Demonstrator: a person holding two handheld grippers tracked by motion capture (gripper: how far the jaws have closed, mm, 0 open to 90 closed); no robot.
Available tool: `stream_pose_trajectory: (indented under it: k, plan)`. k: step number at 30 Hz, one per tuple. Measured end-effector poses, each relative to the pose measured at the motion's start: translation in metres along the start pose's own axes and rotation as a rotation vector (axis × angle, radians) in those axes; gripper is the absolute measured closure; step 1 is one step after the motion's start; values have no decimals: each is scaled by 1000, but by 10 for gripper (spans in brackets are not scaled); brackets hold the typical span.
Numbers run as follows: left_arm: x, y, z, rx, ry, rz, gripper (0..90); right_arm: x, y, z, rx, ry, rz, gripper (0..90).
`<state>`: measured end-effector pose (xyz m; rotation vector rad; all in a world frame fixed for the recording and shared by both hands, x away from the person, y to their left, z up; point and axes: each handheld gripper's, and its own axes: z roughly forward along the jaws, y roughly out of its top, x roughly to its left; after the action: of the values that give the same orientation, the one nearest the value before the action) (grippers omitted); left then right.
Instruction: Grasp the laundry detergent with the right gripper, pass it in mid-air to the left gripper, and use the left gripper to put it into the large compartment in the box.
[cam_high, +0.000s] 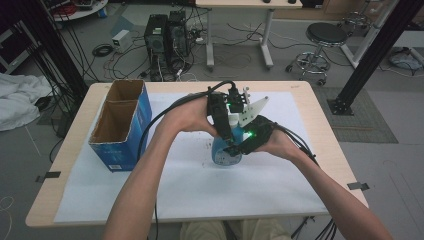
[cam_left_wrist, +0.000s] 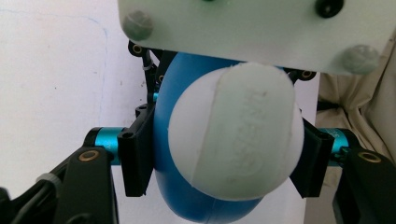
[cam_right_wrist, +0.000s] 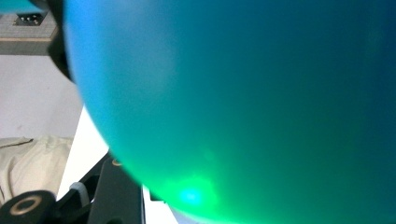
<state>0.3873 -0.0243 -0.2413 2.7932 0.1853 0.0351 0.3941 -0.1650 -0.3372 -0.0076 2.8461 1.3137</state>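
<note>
A round blue bottle (cam_high: 223, 156) with a white cap stands on the white sheet in the middle of the table. My left gripper (cam_high: 227, 131) reaches down from above, and in the left gripper view its two black pads (cam_left_wrist: 137, 158) press on either side of the bottle's top around the white cap (cam_left_wrist: 233, 135). My right gripper (cam_high: 236, 149) comes in from the right with its white plate (cam_high: 251, 111) raised, and its jaws flank the bottle's body. The blue body (cam_right_wrist: 233, 93) sits right against the right gripper's camera, lit by a green glow, beside one black finger (cam_right_wrist: 112, 196).
An open blue cardboard box (cam_high: 122, 125) with two compartments stands at the table's left. A white sheet (cam_high: 200, 190) covers most of the wooden table (cam_high: 320, 120). Computer towers (cam_high: 165, 35) and a stool (cam_high: 322, 42) stand on the floor beyond the far edge.
</note>
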Motion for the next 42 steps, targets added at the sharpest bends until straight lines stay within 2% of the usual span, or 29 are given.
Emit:
stream_pose_trajectory:
  k: [11, 12, 14, 24, 25, 28, 31, 32, 37, 38, 42]
  plan:
    - [-2, 1, 0, 4, 14, 18, 369, 0, 0, -1, -8, 11, 2, 471]
    - [-2, 1, 0, 6, 16, 23, 372, 0, 0, -1, -4, -5, -8, 469]
    - [-2, 1, 0, 6, 21, 27, 374, 0, 0, 0, -4, -6, -9, 468]
    - [-4, 0, 0, 9, 26, 24, 376, 1, 0, 1, -12, -5, -8, 458]
    - [-4, 0, 0, 9, 26, 24, 376, 2, 0, 1, -15, 9, 0, 456]
    - [-4, 0, 1, 20, 23, 15, 376, 1, 0, 2, -10, -13, -16, 448]
    - [-4, 0, 2, 22, 19, 17, 376, 2, 0, 2, -20, 8, 1, 443]
    - [-4, -1, 1, 17, 19, 15, 376, 1, 0, 2, -22, 3, -5, 440]
    - [-5, -4, 0, 17, 21, 13, 376, 2, 0, 1, -16, 10, 12, 393]
    - [-5, -4, -1, 19, 21, 12, 376, 1, 0, 1, -11, -4, 5, 381]
    - [-5, -9, -2, 24, 17, 2, 376, 1, 0, 1, -16, -10, 8, 353]
